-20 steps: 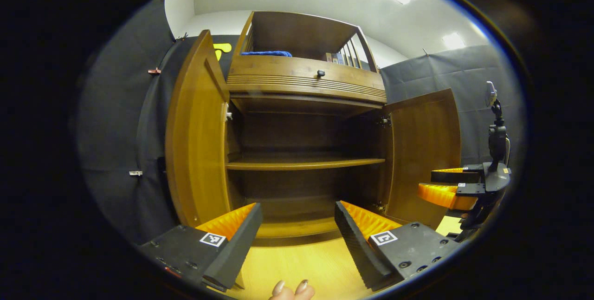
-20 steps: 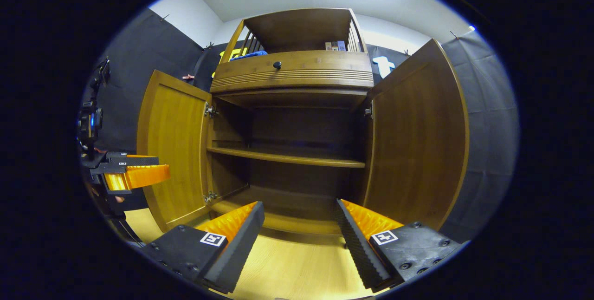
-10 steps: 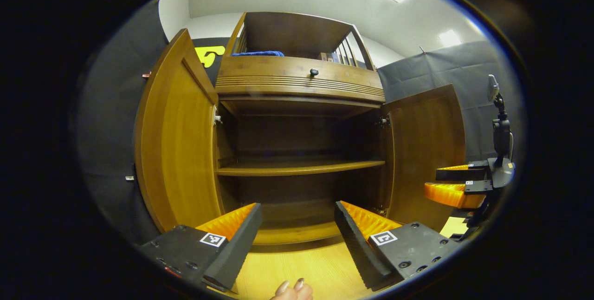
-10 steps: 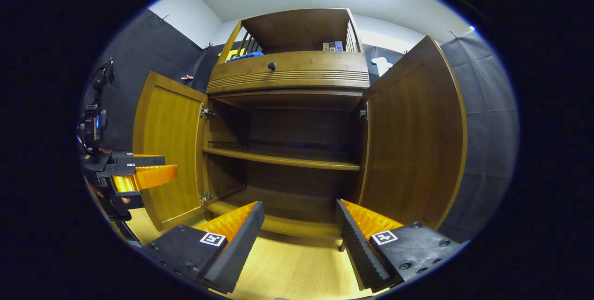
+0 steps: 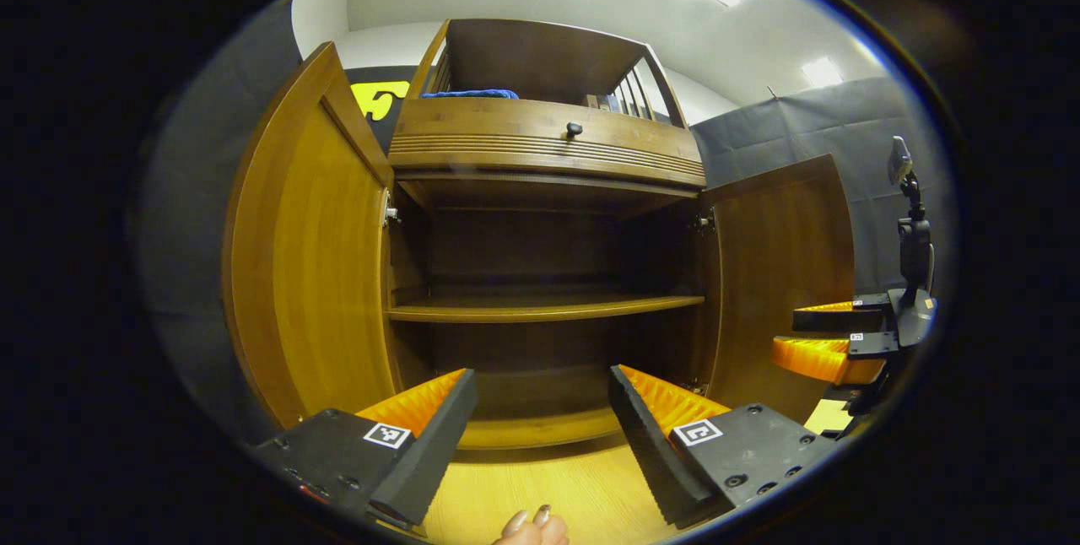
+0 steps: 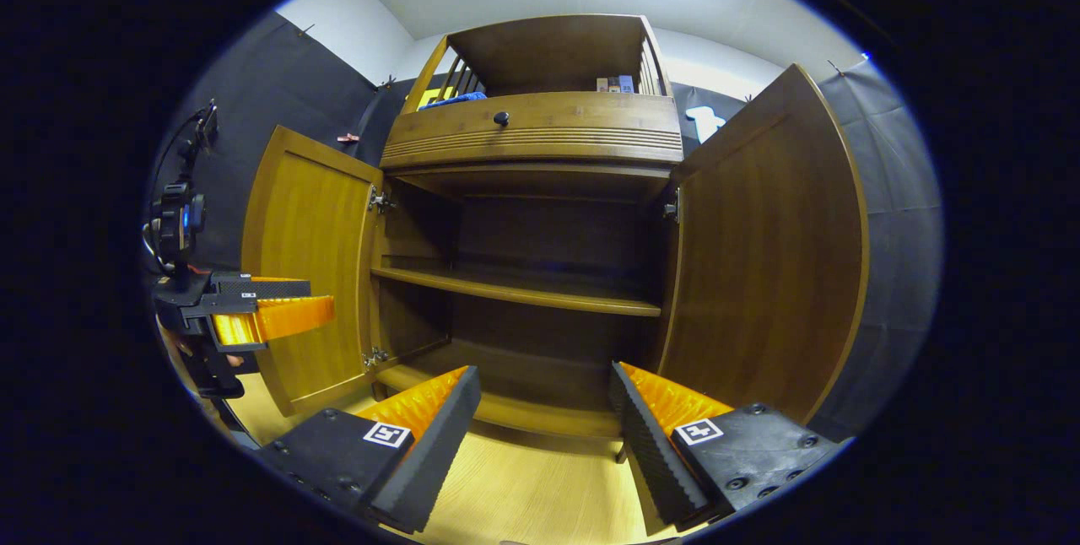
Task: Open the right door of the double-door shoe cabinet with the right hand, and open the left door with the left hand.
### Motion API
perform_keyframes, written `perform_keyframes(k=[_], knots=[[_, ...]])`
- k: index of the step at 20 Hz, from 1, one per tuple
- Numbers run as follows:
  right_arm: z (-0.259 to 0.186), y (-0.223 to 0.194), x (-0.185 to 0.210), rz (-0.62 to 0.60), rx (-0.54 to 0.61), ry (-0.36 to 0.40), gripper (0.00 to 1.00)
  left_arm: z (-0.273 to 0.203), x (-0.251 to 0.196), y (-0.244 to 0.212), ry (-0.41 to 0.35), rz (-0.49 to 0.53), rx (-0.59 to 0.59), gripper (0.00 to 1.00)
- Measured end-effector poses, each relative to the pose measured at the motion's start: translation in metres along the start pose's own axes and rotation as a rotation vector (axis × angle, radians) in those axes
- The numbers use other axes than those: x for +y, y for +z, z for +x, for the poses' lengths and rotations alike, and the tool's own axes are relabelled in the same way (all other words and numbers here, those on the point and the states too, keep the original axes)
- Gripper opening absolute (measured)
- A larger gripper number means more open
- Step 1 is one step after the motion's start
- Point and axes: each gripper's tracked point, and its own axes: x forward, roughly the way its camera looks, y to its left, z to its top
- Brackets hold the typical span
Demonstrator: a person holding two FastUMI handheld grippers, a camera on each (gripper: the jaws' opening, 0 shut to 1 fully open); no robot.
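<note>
Cabinet of brown wood with two doors (image 5: 548, 191) standing on a pale wooden floor (image 6: 523, 486), both doors swung wide; left door (image 5: 312, 258) and right door (image 6: 768, 250) angled outward from their hinges; interior holding one bare shelf (image 5: 540, 307) (a drawer with a dark round knob (image 6: 502, 118) sits above); left tool (image 5: 540, 427) spread apart and grasping nothing, clear of the left door; right tool (image 6: 544, 431) likewise released, apart from the right door; fingertips of a hand (image 5: 527, 524) at the lower edge of the left gripper view.
</note>
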Motion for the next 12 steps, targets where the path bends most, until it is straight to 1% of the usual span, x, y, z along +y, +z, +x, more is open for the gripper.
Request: perform_keyframes(k=[3,4,6,12], knots=[[0.0049,-0.0009,0.0009,-0.003,0.0,0.008,0.98,0.0045,0.0008,-0.0029,0.003,0.005,0.012,0.97],[0.0066,-0.0008,0.0013,-0.001,0.003,0.011,0.98,0.0055,0.0014,-0.0039,0.004,0.007,0.017,0.99],[0.0079,-0.0026,0.004,0.004,0.007,0.022,0.98,0.0073,0.002,-0.0061,0.008,0.011,0.024,0.97],[0.0109,-0.0007,0.0001,0.013,0.01,0.021,0.98,0.0107,0.0003,-0.0019,-0.003,-0.014,0.015,0.97]])
